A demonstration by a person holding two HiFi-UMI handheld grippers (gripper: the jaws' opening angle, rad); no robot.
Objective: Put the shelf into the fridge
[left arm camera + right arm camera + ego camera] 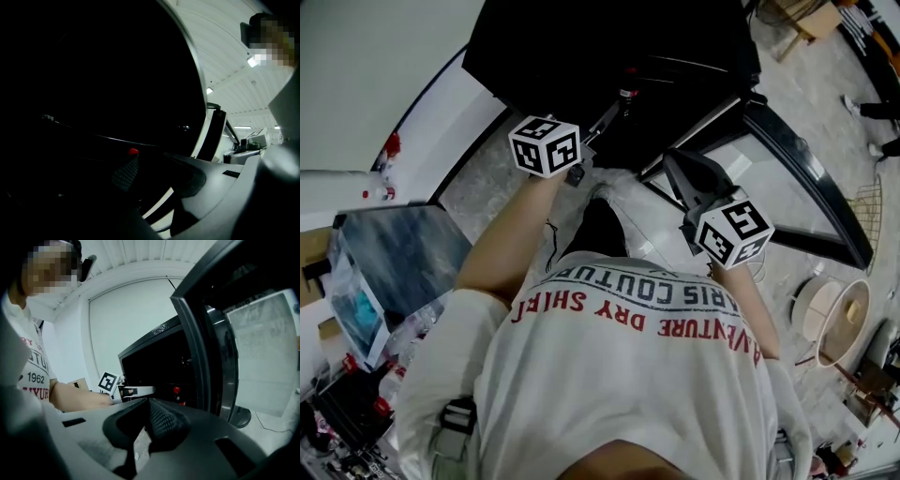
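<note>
Just ahead of the left gripper (159, 174), whose dark jaws stand apart with no pad pressing on anything, a thin dark shelf panel with a faint bright front edge (93, 136) lies roughly level inside the tall black fridge (581, 47). It sits just beyond the jaw tips and slightly above them. Its long edge runs across the fridge's opening, from the left wall towards the right front corner. The gloom hides how far back it reaches and whether it rests on its supports. A small red spot (133, 151) shows just under that edge.

The right gripper (149, 420) is clenched on nothing and hangs further out, beside the fridge's open glass-paned door (811, 187), so the left hand is the nearer one. Any last seating push, I judge, would go straight inward along the left gripper's line.
</note>
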